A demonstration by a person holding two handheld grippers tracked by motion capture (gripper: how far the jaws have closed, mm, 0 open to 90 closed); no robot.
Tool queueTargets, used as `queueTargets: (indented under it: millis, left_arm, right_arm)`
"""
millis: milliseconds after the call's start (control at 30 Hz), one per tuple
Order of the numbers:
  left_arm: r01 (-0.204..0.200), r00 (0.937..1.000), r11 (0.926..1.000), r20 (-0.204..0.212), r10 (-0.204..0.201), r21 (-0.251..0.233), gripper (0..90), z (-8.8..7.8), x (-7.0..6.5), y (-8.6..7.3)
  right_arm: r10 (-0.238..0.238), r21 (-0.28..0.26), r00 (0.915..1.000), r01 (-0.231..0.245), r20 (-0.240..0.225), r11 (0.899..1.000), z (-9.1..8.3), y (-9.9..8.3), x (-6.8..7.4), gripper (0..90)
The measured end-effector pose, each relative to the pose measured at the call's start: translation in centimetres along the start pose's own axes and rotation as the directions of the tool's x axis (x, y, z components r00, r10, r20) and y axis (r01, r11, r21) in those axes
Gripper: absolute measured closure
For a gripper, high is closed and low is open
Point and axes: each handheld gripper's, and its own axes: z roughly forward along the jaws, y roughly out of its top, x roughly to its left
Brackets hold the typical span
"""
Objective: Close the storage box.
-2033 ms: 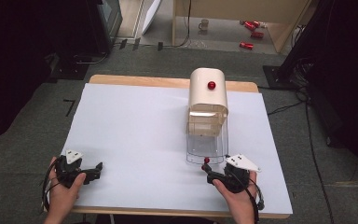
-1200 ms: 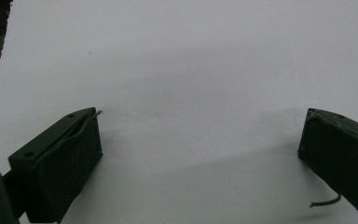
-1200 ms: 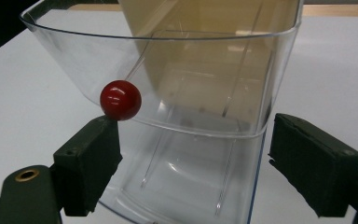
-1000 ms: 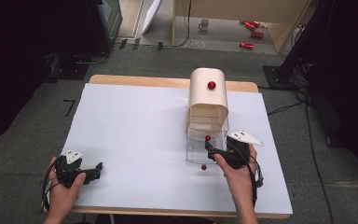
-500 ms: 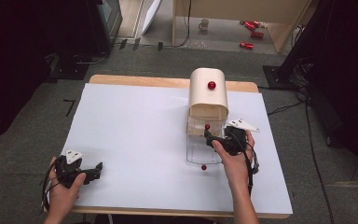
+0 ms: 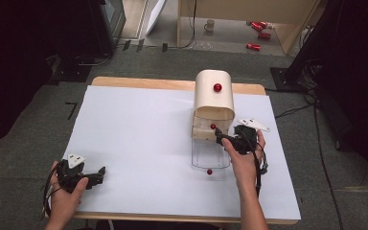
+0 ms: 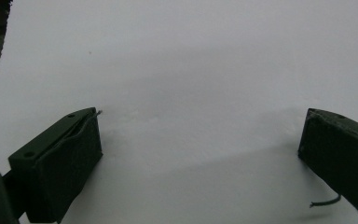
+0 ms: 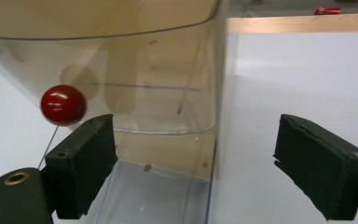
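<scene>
Left gripper [image 6: 99,171]: I hold it low at the bench's near left corner, resting on the white sheet; in its own view the jaws stand wide apart with nothing but bare sheet between them.
Bench [image 6: 139,143]: a white sheet covers it, with a wooden strip showing along the far edge.
Clear door [image 6: 211,155]: it lies flat on the sheet in front of the box, right of the bench's middle, with a red knob [image 6: 209,171] at its near edge.
Right gripper [image 6: 220,136]: my right hand [image 6: 242,153] brings it to the right front corner of the box; the jaws are spread, empty, one just beside a red knob [image 8: 63,105] on a curved clear panel [image 8: 121,70].
Cream box [image 6: 214,103]: round-topped, it stands toward the bench's far edge, right of centre, with a red knob [image 6: 217,87] on top.
Floor beyond: a mug [image 6: 210,24] and red cans [image 6: 257,28] lie well past the far edge.
</scene>
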Motion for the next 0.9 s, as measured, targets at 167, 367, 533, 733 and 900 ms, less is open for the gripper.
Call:
queueTargets:
  millis: [167,367,533,733,900]
  left_arm:
    - [0.0,1.0,1.0,-0.001,0.0,-0.001,0.0,0.0,0.0,0.0]
    - [0.0,1.0,1.0,0.0,0.0,-0.001,0.0,0.0,0.0,0.0]
    - [0.0,1.0,1.0,-0.001,0.0,0.0,0.0,0.0,0.0,0.0]
    - [0.0,1.0,1.0,-0.001,0.0,-0.001,0.0,0.0,0.0,0.0]
    - [0.0,1.0,1.0,-0.001,0.0,-0.001,0.0,0.0,0.0,0.0]
  right_arm:
    - [-0.004,-0.015,0.9999,0.004,0.009,1.0,-0.1,-0.1,-0.1,12.4]
    - [-0.005,-0.018,0.9999,0.004,-0.013,1.0,-0.9,-1.1,-0.5,13.1]
    - [0.008,0.005,0.9985,-0.007,-0.055,1.0,-2.3,-3.5,-1.1,12.6]
    - [0.028,0.005,0.9974,-0.028,-0.066,1.0,-3.7,-6.0,-1.6,12.3]
    - [0.022,0.026,0.9959,-0.019,-0.088,0.999,-4.8,-8.4,-1.5,11.2]
